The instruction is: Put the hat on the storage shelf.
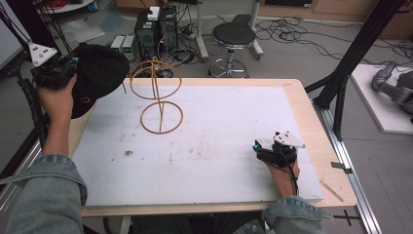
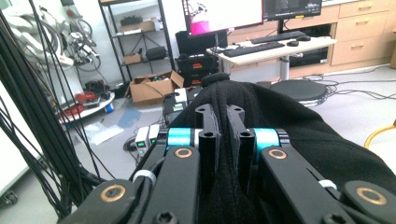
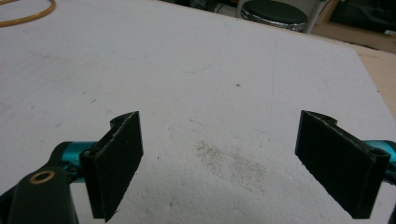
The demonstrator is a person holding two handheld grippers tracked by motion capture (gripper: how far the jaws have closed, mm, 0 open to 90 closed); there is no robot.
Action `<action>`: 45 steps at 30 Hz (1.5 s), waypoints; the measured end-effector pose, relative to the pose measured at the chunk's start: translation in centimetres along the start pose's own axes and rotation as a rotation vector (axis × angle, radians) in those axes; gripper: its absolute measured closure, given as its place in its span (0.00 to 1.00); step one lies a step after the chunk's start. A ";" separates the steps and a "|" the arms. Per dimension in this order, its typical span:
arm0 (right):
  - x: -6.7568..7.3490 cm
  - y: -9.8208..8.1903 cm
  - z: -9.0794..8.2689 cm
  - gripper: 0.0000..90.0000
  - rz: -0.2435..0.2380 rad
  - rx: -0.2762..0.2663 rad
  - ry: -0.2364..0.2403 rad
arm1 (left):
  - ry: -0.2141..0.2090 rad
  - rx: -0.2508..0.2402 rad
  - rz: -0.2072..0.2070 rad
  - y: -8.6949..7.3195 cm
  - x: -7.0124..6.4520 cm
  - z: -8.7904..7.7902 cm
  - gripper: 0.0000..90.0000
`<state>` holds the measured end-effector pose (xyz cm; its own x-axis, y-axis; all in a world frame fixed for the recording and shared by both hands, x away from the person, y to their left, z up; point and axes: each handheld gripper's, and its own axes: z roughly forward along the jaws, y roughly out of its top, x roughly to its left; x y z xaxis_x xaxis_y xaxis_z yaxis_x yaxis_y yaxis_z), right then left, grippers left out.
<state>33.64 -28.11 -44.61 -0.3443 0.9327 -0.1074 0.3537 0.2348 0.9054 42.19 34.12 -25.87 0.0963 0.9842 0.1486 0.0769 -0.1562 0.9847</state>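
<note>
At the bottom of the left gripper view, the left gripper (image 2: 223, 140) has its two black jaws pinched tight on a fold of the black cap (image 2: 289, 135), whose dark fabric swells up and away to the right of the frame. In the high view the same cap (image 1: 97, 73) hangs at the upper left, lifted off the tabletop (image 1: 219, 161) and held out past its left edge by the left gripper (image 1: 61, 73). Just right of it, in the upper middle of the frame, stands the wire stand (image 1: 158, 97), a round base ring with an upright and hoops above; nothing hangs on it yet.

The right gripper (image 1: 265, 148) rests low at the lower right of the high view, its jaws spread wide with nothing between them, as the right gripper view shows over bare white board.

So the pick-up looks done. What remains, by my reading, is to carry the cap across and settle it over the stand's top hoop, then let go.
</note>
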 end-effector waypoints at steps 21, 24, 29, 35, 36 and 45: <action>0.0 0.0 0.0 0.17 0.010 0.000 -0.004 | -0.017 -0.093 0.003 3.8 -0.4 -1.5 0.94; 0.0 0.0 0.0 0.17 0.005 -0.001 -0.005 | -0.028 -0.112 0.017 4.5 -0.9 -1.7 0.94; 0.0 0.0 -0.1 0.17 0.014 -0.002 -0.003 | -0.043 -0.136 0.024 5.6 -1.7 -1.9 0.94; 0.0 0.0 -0.1 0.17 0.015 -0.001 0.002 | -0.079 -0.162 0.030 6.7 -2.8 -2.1 0.94; 0.0 0.0 -0.1 0.17 0.015 -0.001 0.002 | -0.086 -0.168 0.027 6.8 -3.0 -2.1 0.94; -0.1 0.1 -0.1 0.17 0.018 -0.007 0.006 | -0.137 -0.203 0.022 7.8 -5.0 -2.1 0.94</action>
<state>33.64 -28.21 -44.53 -0.3428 0.9352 -0.0890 0.3537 0.2163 0.9100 40.21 28.16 -18.76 0.2305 0.9581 0.1703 -0.1268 -0.1439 0.9814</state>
